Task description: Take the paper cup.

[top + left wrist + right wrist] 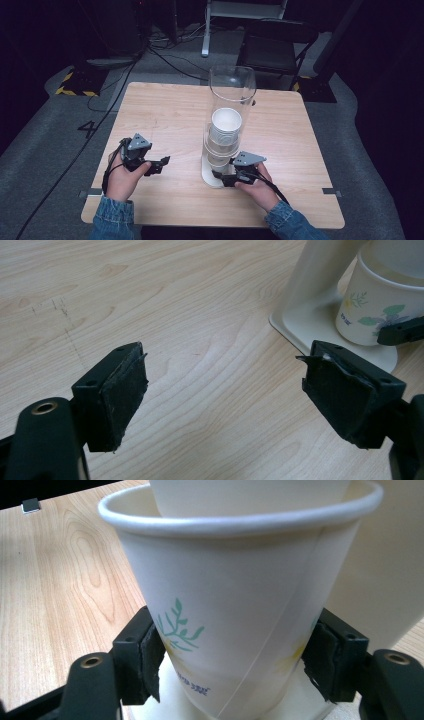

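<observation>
Pale wooden table [165, 115] carries a clear tube dispenser [231, 100]; at its foot the right gripper [232, 667] clamps the lowest white floral paper cup [235, 610], light and crushable, low on its sides. The left gripper [220, 395] stands agape nearby.

One cup dispenser [231, 95], two claws, one table [165, 115]

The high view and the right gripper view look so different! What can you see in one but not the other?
High view alone: the tall clear tube, the left gripper with open jaws, both hands, the chair. Right gripper view alone: the leaf print on the cup and the pads pressing its sides. Both: the right gripper, the bottom paper cup, the wooden table.
</observation>
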`<state>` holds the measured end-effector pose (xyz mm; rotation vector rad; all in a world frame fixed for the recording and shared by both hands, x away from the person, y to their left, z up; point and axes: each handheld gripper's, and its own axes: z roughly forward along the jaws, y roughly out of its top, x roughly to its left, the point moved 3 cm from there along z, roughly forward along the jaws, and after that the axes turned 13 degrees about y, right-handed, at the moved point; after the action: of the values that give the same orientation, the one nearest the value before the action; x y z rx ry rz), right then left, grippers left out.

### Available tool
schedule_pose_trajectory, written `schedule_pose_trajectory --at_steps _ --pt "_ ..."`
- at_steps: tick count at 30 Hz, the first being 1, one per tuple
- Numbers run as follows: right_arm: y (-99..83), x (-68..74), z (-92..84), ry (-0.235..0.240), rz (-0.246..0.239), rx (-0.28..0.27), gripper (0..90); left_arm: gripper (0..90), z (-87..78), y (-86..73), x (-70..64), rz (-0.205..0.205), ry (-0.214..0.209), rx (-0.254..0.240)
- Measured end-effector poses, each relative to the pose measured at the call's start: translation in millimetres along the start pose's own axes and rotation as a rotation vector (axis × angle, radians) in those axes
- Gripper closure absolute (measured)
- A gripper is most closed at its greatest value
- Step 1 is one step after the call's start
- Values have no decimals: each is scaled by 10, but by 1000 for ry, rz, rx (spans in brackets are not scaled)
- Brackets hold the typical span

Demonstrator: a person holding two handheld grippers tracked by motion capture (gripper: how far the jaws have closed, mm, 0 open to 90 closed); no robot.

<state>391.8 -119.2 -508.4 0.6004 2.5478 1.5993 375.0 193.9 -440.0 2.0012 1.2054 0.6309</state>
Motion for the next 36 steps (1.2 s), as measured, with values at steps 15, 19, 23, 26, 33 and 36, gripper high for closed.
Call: schedule_pose_trajectory --at_steps 15,19,23,26,33,36 --pt "-69 -7 -135 -40 -5 13 322 176 103 85 -52 32 -14 0" --pt "-94 -25 -193 -56 -3 15 322 176 139 118 -72 35 -23 -2" --pt "-118 -48 -259 -72 -3 15 322 175 180 138 -93 39 -25 4" --pt "-129 -54 -309 -86 -5 16 322 175 214 152 -110 36 -41 5" --pt "-152 -79 -428 -125 -9 18 322 175 279 208 -142 45 -49 5" --pt "-157 -100 -483 -145 -11 20 322 173 298 229 -150 48 -49 4"
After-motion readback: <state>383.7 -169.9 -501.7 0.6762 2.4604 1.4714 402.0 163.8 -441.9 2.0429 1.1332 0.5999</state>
